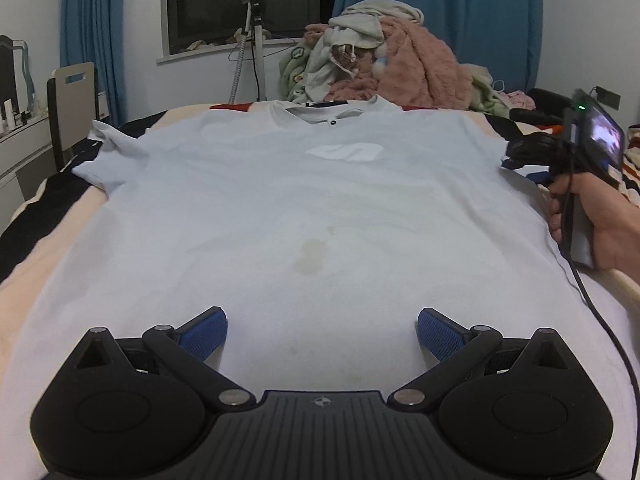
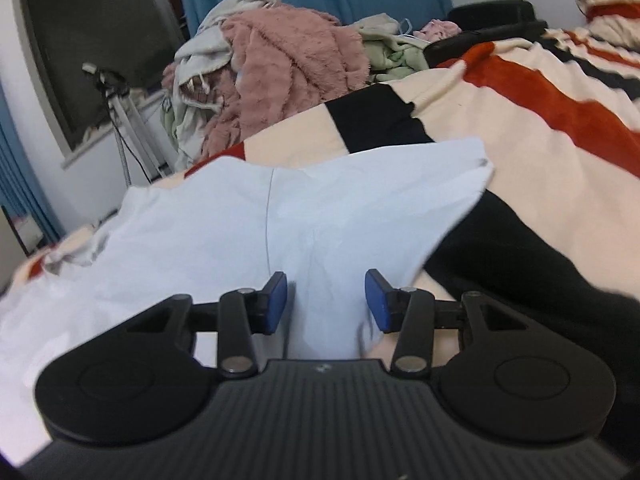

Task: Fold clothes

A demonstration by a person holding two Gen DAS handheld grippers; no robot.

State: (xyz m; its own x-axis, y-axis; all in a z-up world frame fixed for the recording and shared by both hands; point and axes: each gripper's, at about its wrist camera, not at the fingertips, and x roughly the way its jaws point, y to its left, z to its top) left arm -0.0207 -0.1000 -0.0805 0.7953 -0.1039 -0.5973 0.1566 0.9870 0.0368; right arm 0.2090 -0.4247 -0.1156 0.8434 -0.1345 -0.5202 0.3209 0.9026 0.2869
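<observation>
A light blue T-shirt (image 1: 320, 208) lies flat, front up, on the bed, collar at the far end, with a white logo on the chest and a yellowish stain in the middle. My left gripper (image 1: 322, 334) is open wide and empty above the shirt's near hem. My right gripper (image 2: 326, 300) is open, its blue pads on either side of the shirt's right sleeve (image 2: 360, 200) near the armpit. In the left wrist view the right gripper (image 1: 520, 152) sits at the shirt's right sleeve edge, held in a hand.
A striped cream, red and black blanket (image 2: 540, 128) covers the bed. A pile of pink and pale clothes (image 1: 384, 60) lies beyond the collar. A garment steamer stand (image 1: 256, 40) stands by the window. A chair (image 1: 72, 96) and white cabinet are at left.
</observation>
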